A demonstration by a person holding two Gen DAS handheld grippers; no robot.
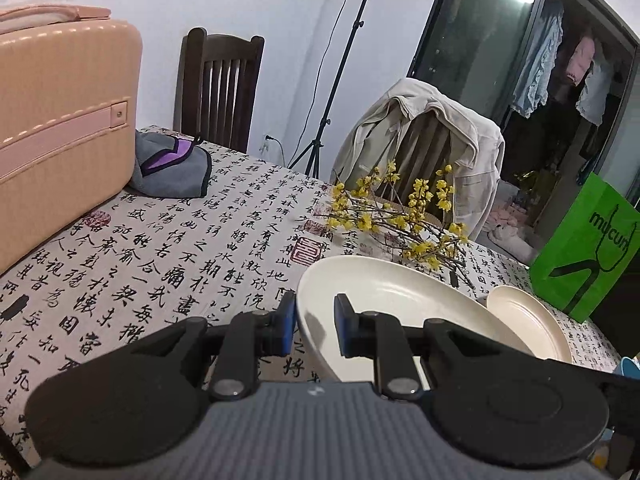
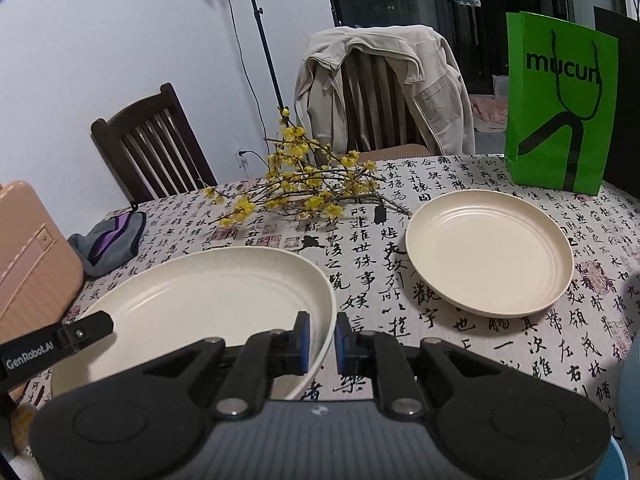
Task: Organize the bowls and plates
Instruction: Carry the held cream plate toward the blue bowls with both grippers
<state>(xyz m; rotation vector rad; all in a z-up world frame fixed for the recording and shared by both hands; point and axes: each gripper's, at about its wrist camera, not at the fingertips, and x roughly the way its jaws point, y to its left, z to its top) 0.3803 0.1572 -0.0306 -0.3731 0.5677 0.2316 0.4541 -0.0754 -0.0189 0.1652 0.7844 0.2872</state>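
Calligraphy-printed cloth covers the table (image 2: 360, 240), and the landmark on it is the green paper bag (image 2: 560, 104) standing at the far right edge. Just in front of that bag, lying flat on the cloth, is the smaller cream plate (image 2: 490, 254). Well to the left of the bag, the larger cream plate (image 2: 208, 304) is gripped from both sides: the left gripper (image 1: 316, 326) is clamped on its left rim and the right gripper (image 2: 322, 338) is clamped on its right rim, each with one pad inside the rim and one outside. This plate looks tilted and probably clear of the cloth, though the fisheye view makes that hard to confirm. A yellow flowering branch (image 2: 304, 184) lies behind both plates, left of the bag. As a judgement, the task is at an early stage: the two plates are not yet stacked, and no bowls can be made out clearly, so most of the sorting seems left.
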